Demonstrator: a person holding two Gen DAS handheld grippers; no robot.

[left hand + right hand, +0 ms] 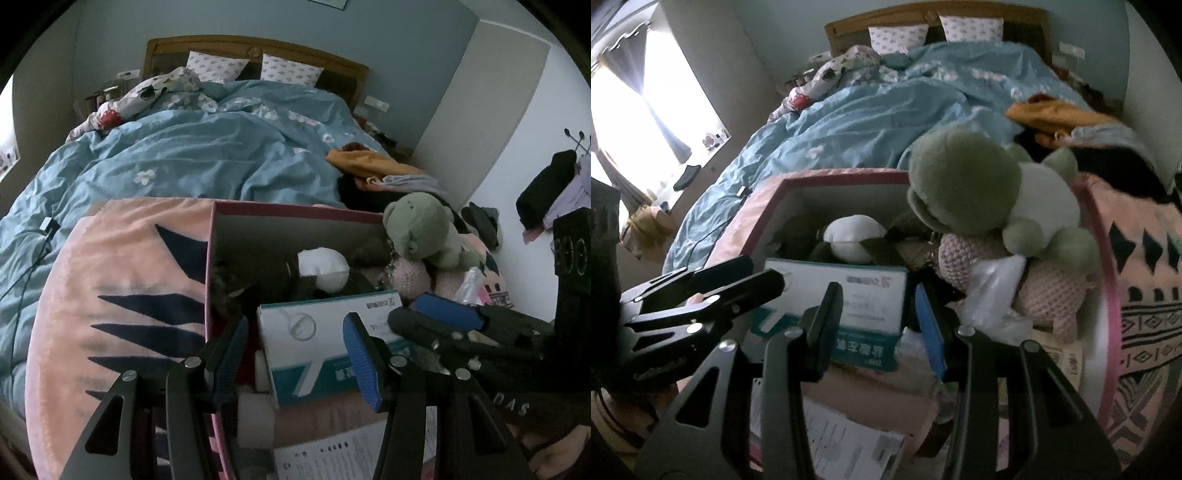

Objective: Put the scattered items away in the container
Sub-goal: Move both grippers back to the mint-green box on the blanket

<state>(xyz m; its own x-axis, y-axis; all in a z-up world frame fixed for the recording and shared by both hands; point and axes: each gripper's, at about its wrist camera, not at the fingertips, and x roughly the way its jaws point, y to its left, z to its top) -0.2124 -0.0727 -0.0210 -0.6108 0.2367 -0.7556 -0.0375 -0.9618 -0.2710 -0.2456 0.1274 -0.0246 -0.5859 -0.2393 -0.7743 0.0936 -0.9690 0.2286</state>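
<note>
Both tools, left tool (295, 354) and right tool (873, 325), clamp the white-and-teal box (317, 332): lower it level into the pink container (295, 212), clear of the green plush (421, 229).

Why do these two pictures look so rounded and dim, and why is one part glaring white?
Both views come through fisheye lenses, so the bed's headboard bows and the corners go black. In the right wrist view the window is blown out to white, leaving the box interior murky, and the green plush toy looks soft and slightly blurred. The left wrist view is evenly dim and bluish, without glare.
</note>
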